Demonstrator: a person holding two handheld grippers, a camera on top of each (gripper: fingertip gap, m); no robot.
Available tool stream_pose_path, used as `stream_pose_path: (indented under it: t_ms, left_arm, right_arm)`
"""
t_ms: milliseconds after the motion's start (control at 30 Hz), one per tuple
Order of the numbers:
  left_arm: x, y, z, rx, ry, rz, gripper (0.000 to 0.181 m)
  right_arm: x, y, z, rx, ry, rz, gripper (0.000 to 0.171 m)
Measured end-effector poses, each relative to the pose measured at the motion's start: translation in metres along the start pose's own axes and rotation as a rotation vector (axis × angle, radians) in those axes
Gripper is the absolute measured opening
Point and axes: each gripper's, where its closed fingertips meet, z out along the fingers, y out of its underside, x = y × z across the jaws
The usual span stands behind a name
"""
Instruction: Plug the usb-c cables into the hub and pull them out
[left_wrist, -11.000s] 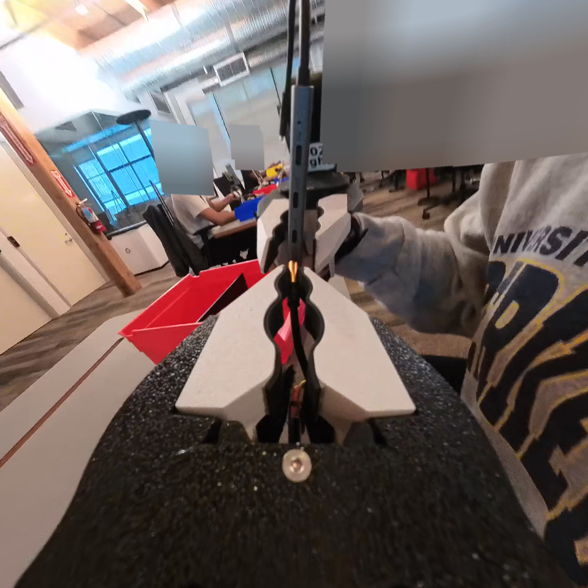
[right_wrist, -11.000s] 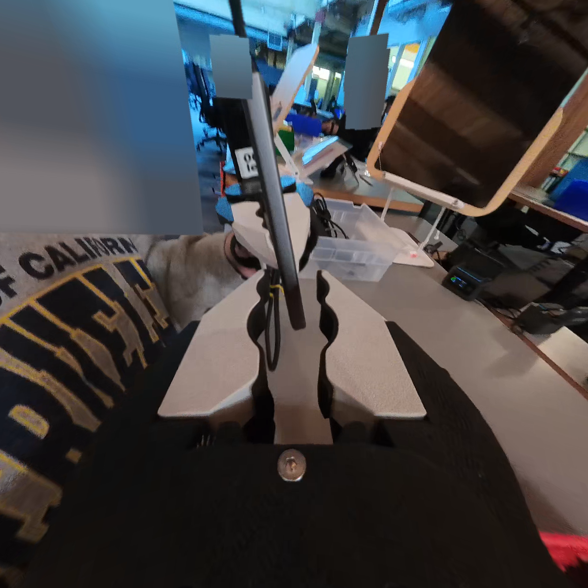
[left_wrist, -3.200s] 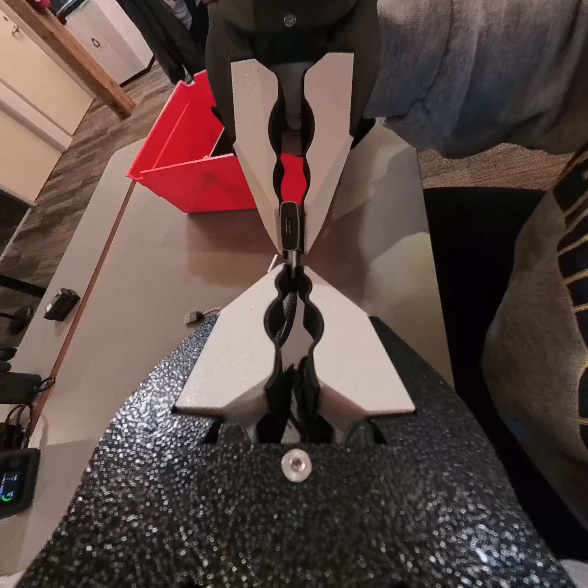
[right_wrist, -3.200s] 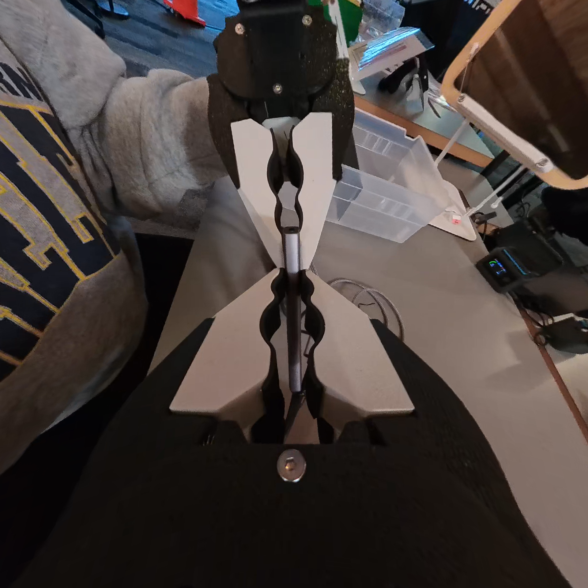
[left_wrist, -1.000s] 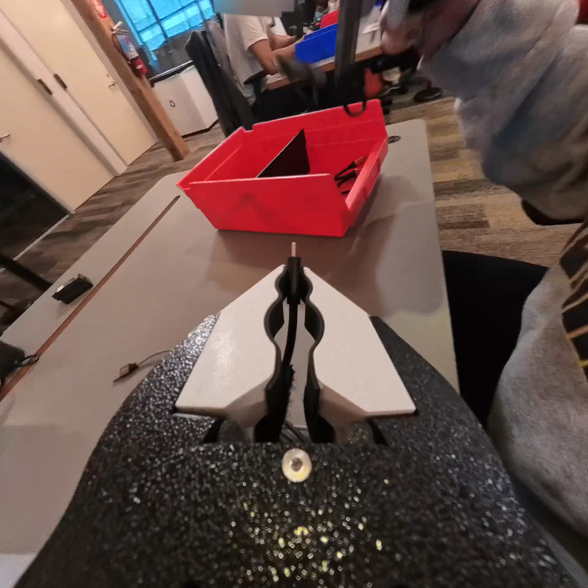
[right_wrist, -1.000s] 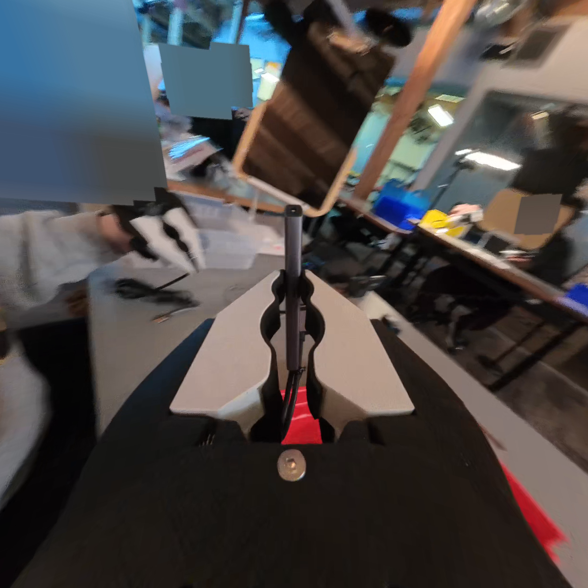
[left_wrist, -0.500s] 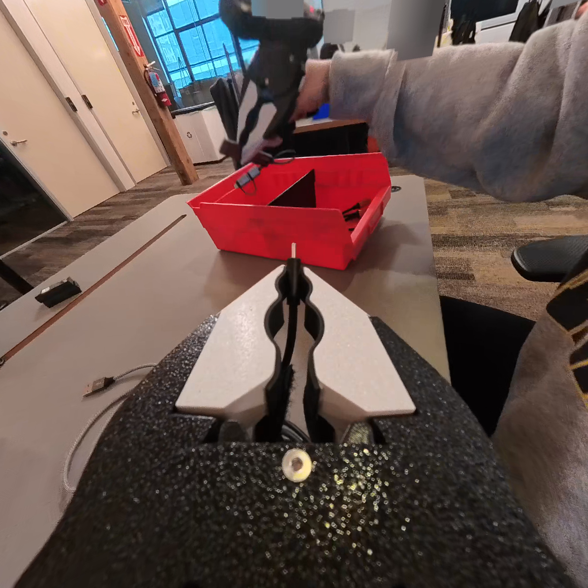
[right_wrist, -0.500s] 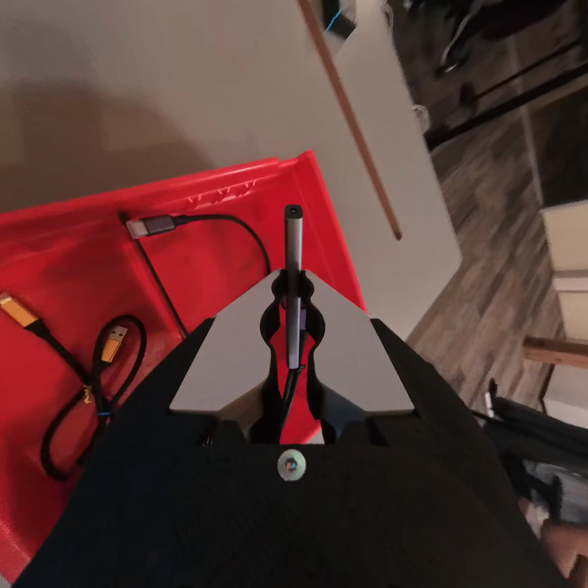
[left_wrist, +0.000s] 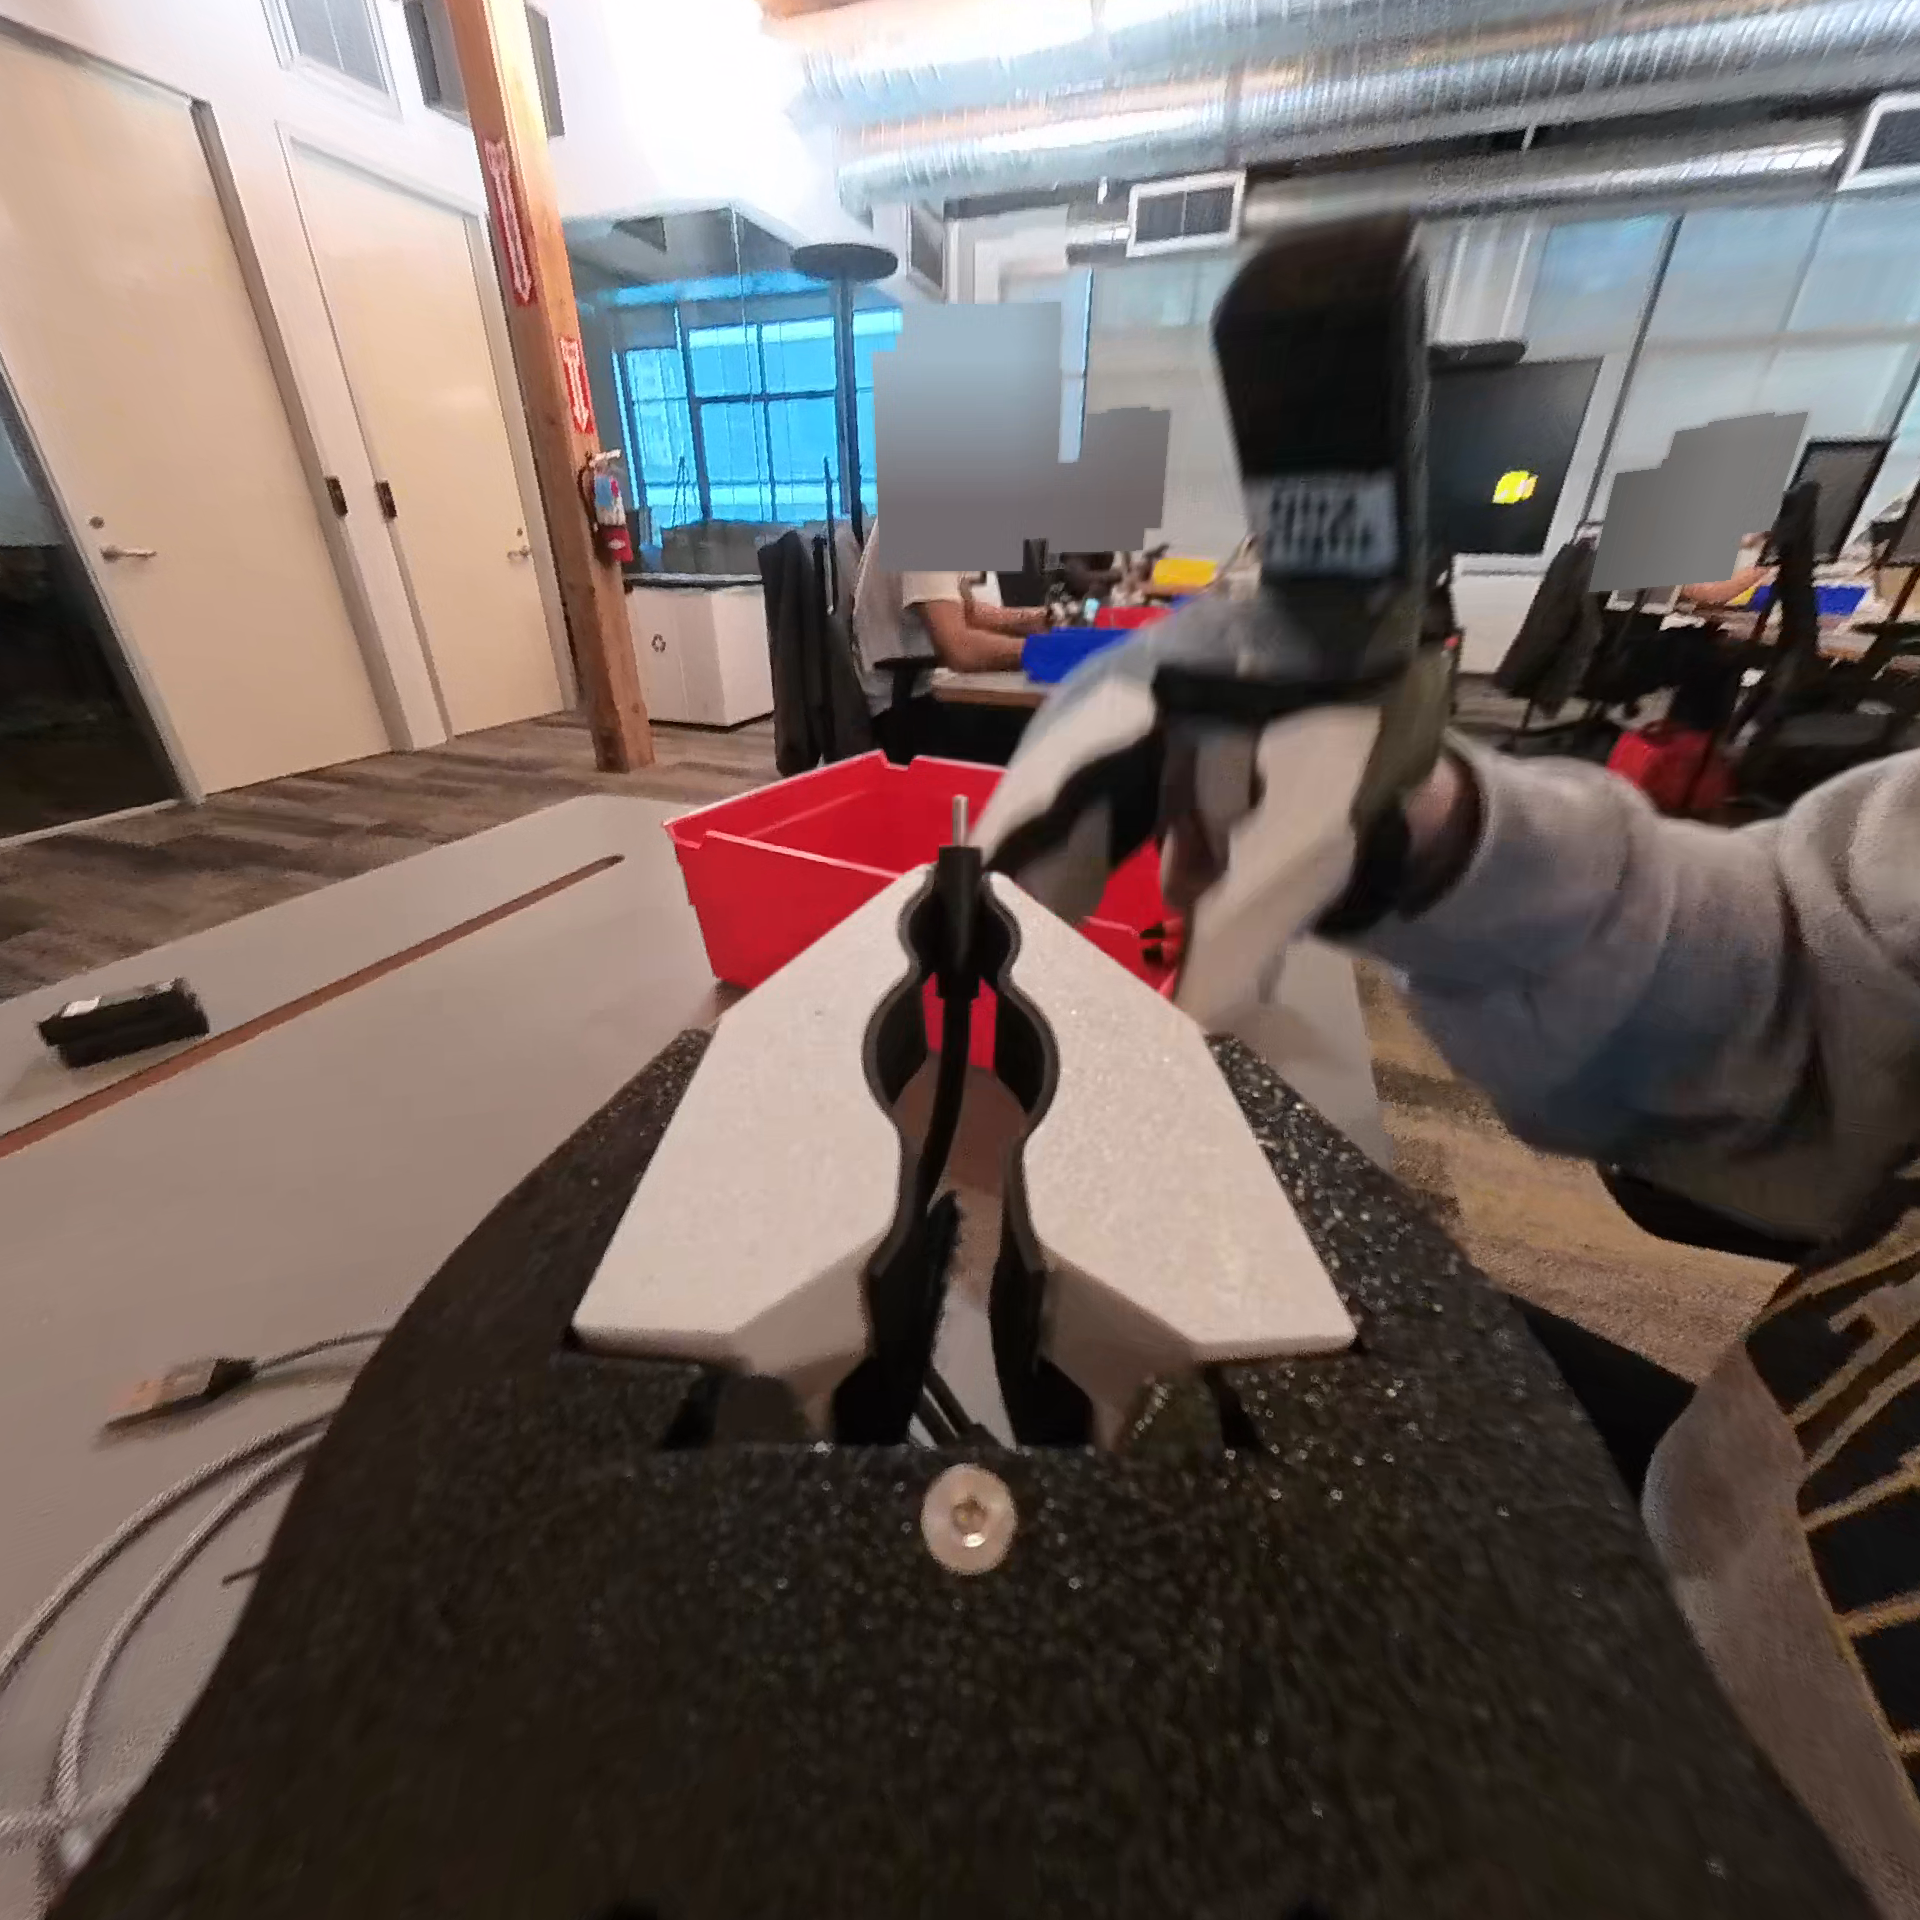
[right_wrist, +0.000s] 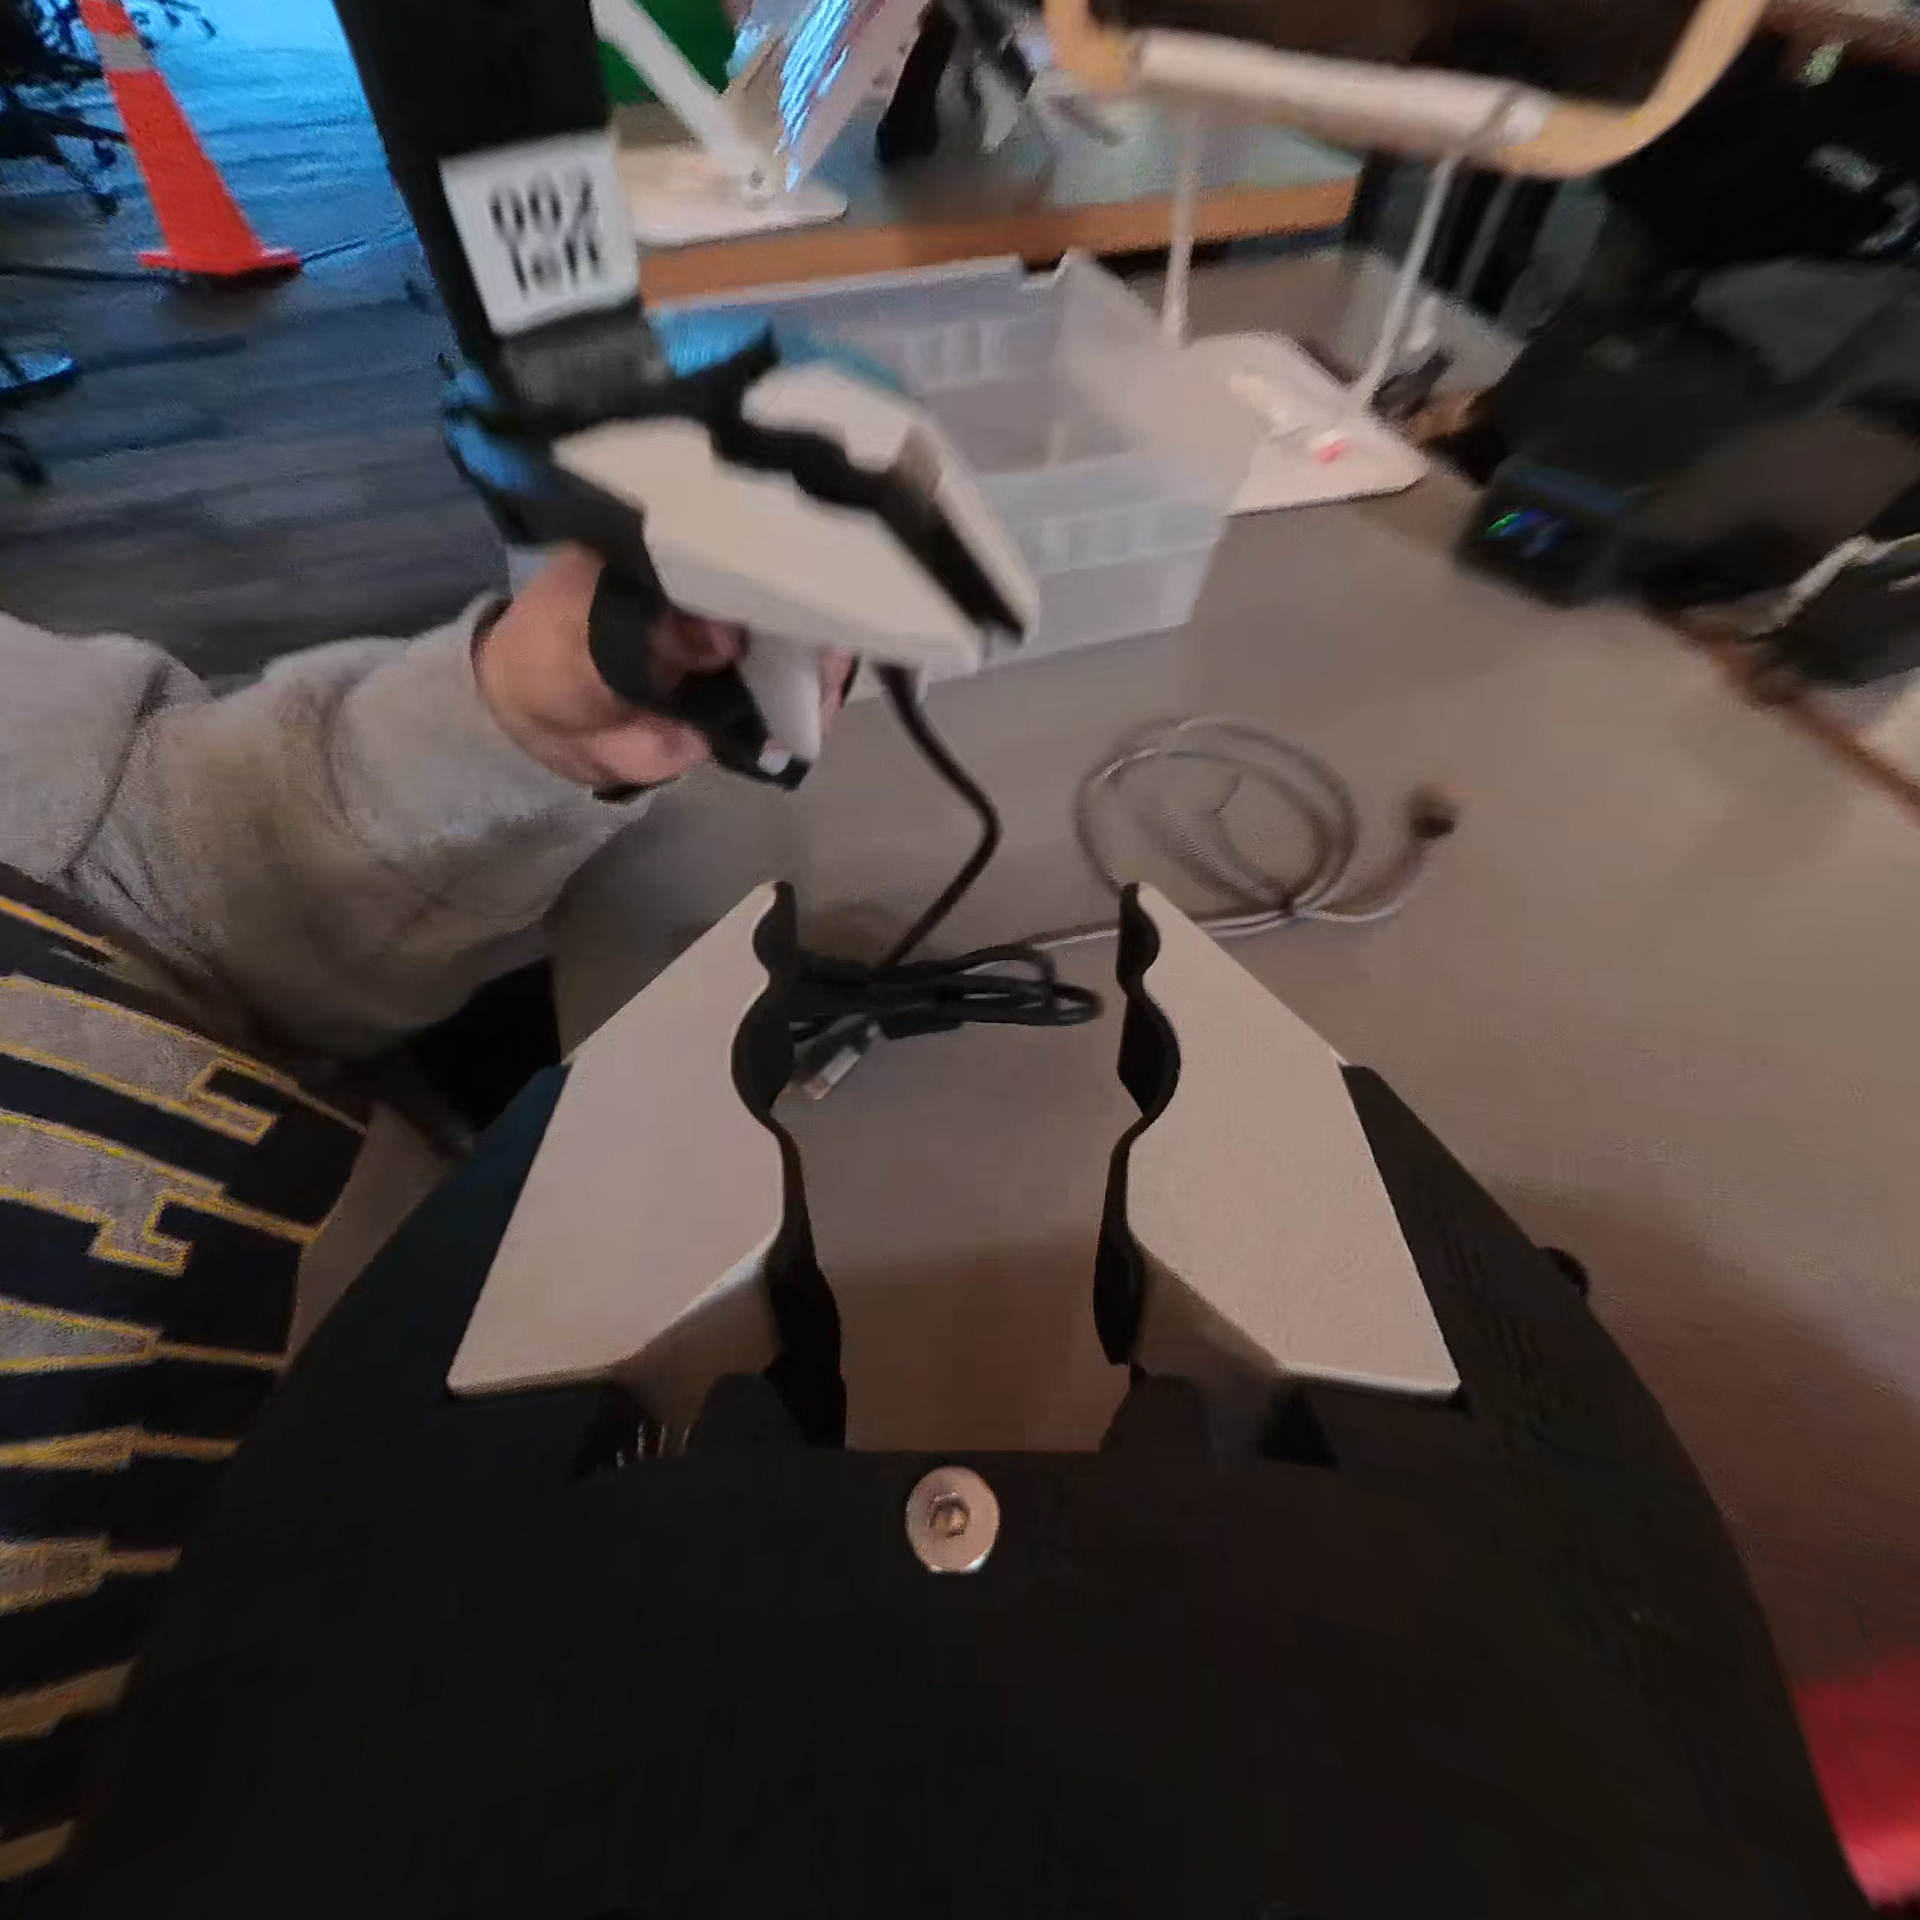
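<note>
My left gripper (left_wrist: 958, 883) is shut on a black usb-c cable (left_wrist: 951, 1039), and its metal plug tip (left_wrist: 960, 816) sticks out past the fingertips. In the right wrist view the left gripper (right_wrist: 997, 613) is held above the table. The black cable (right_wrist: 971, 831) hangs from it down to a loose coil (right_wrist: 935, 997). My right gripper (right_wrist: 951, 914) is open and empty above the grey table (right_wrist: 1558, 1039). It also shows blurred in the left wrist view (left_wrist: 1174, 852), in front of the red bin (left_wrist: 790, 883). The hub is not in view.
A grey cable (right_wrist: 1226, 821) lies coiled on the table; its plug end shows in the left wrist view (left_wrist: 177, 1387). A clear plastic bin (right_wrist: 1060, 468) stands at the far table edge. A small black object (left_wrist: 120, 1023) lies on the adjoining table. People sit at desks behind. The gap from one gripper's tips to the other's is roughly 4 cm.
My right gripper held the hub over the red bin half a second ago; now it is open, empty and turned back over the table. My left gripper keeps hold of the black cable.
</note>
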Motion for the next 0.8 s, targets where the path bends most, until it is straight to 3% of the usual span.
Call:
stream_pose_path:
  t_ms: [133,267,333,400,467,633,700,800]
  left_arm:
    - [0.013,-0.013,0.003,0.059,0.058,-0.001,0.003]
    - [0.026,-0.021,0.005,0.095,0.110,0.009,0.004]
    - [0.033,-0.022,0.005,0.097,0.147,0.003,0.004]
    - [0.039,-0.022,0.006,0.096,0.181,0.002,0.003]
    - [0.044,-0.028,0.003,0.120,0.209,-0.005,0.003]
    - [0.047,-0.052,-0.013,0.211,0.203,0.008,0.010]
    - [0.034,-0.054,-0.020,0.196,0.123,0.007,0.042]
    - [0.003,-0.036,-0.027,0.084,-0.045,0.013,0.058]
  right_arm:
    - [-0.020,0.039,0.049,-0.066,-0.044,0.056,0.068]
    - [-0.023,0.054,0.069,-0.075,-0.017,0.096,0.072]
    - [-0.028,0.047,0.071,-0.022,-0.038,0.088,0.048]
    - [-0.029,0.045,0.068,-0.011,-0.024,0.030,0.010]
    - [-0.029,0.046,0.062,-0.029,-0.023,0.004,0.005]
    - [-0.005,0.028,0.017,-0.019,0.088,-0.035,0.001]
    - [0.011,0.009,-0.020,0.019,0.175,-0.071,0.001]
    - [0.045,-0.013,-0.087,0.032,0.385,-0.153,0.001]
